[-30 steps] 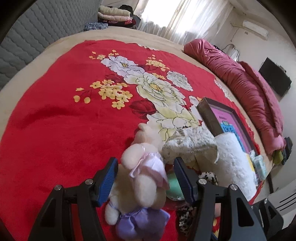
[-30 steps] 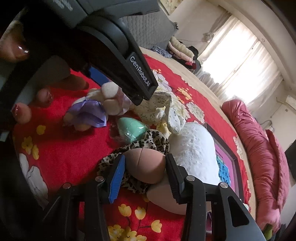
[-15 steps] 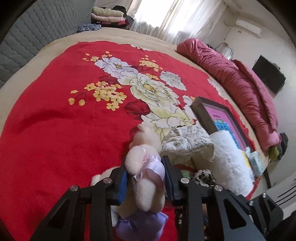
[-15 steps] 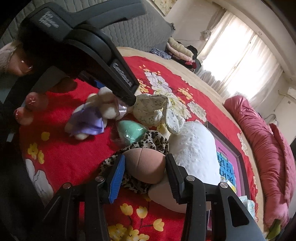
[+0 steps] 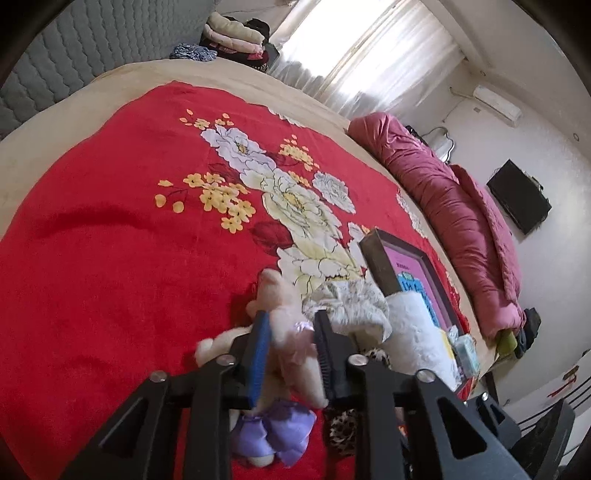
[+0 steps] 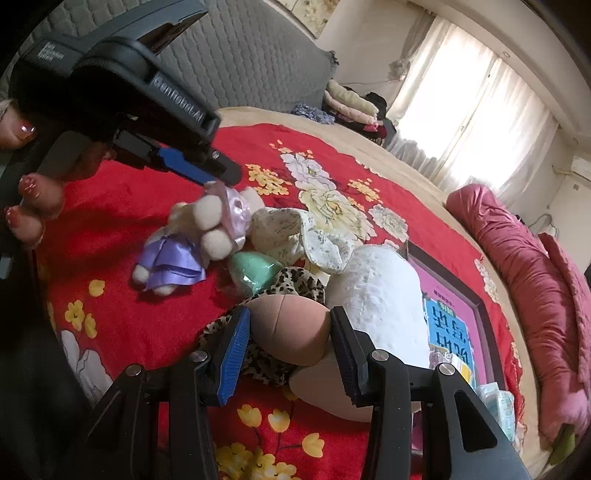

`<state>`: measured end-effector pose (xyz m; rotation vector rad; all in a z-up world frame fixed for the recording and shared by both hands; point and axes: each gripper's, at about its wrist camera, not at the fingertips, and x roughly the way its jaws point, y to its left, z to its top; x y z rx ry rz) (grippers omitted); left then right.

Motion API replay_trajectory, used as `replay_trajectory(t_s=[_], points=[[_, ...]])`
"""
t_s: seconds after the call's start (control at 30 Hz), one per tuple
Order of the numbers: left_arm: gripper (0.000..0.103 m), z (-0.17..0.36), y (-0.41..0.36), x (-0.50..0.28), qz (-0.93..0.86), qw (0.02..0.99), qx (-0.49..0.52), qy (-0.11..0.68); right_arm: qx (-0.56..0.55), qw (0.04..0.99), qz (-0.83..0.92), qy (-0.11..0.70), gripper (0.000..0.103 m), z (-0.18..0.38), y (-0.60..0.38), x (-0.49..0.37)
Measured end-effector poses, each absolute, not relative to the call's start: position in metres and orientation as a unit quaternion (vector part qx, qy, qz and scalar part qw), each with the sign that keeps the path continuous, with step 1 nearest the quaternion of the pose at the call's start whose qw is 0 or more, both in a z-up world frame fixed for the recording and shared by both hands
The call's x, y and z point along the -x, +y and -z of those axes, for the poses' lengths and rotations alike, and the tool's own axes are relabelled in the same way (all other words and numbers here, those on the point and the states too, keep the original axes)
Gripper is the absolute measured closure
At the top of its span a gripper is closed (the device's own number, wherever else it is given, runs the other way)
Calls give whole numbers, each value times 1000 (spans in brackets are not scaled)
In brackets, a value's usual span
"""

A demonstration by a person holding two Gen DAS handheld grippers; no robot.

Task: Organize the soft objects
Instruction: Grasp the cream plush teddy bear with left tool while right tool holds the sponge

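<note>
A cream plush toy (image 5: 291, 339) in a purple dress (image 6: 170, 258) has its head between the blue pads of my left gripper (image 5: 291, 321). The jaws are closing and squeeze it. In the right wrist view the toy (image 6: 207, 225) hangs from the left gripper (image 6: 221, 173), its feet low over the red blanket (image 6: 122, 325). My right gripper (image 6: 290, 328) is shut on a beige padded cup (image 6: 288, 328) of a leopard-print garment (image 6: 299, 280) in the pile.
Beside the toy lie a mint green soft item (image 6: 255, 269), a cream floral cloth (image 6: 295, 236) and a white fluffy cushion (image 6: 376, 295). A framed pink picture (image 6: 450, 325) lies behind. A maroon duvet (image 5: 461, 214) lines the bed's right side. Folded clothes (image 5: 236, 33) sit far back.
The left jaws have closed from wide open onto the plush toy's head, and the toy has come up a little with the gripper. The right gripper has stayed on the beige cup.
</note>
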<state>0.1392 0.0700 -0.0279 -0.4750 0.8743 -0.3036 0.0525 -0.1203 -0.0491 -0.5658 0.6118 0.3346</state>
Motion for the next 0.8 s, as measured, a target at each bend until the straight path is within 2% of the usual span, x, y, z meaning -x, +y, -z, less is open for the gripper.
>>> replay_trajectory(t_s=[0.13,0.43,0.8], points=[[79,34,65,-140,143,863,215,434,269,901,-164,298,57,49,-120,-51],[67,39,57,-143,136,858,204,451,266,901,-167,301,57,49,-123,-53],[67,40,30,-154,138,862,160,460,264,900,-170,302,57,50,-122,-54]])
